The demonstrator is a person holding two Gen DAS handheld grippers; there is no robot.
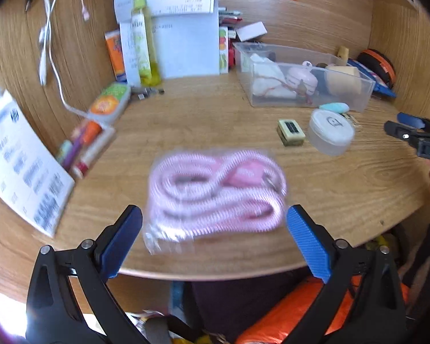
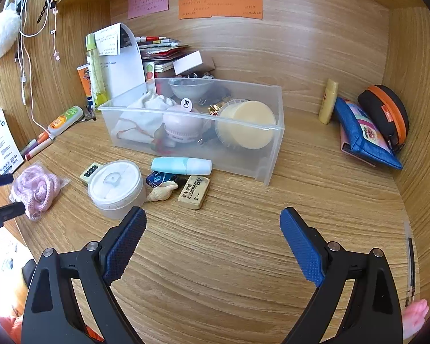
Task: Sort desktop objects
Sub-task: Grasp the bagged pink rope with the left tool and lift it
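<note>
Left gripper [image 1: 214,223], jaws wide apart and empty, flanks a bagged pink cord [image 1: 216,193] at frame centre; right gripper [image 2: 213,228] gapes empty over bare desk [image 2: 229,258].

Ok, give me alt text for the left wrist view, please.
The open left tool hovers over a bagged pink cord near the wooden desk's front edge, fingers on either side without touching. Behind sit a round white tub and a clear storage bin.
</note>
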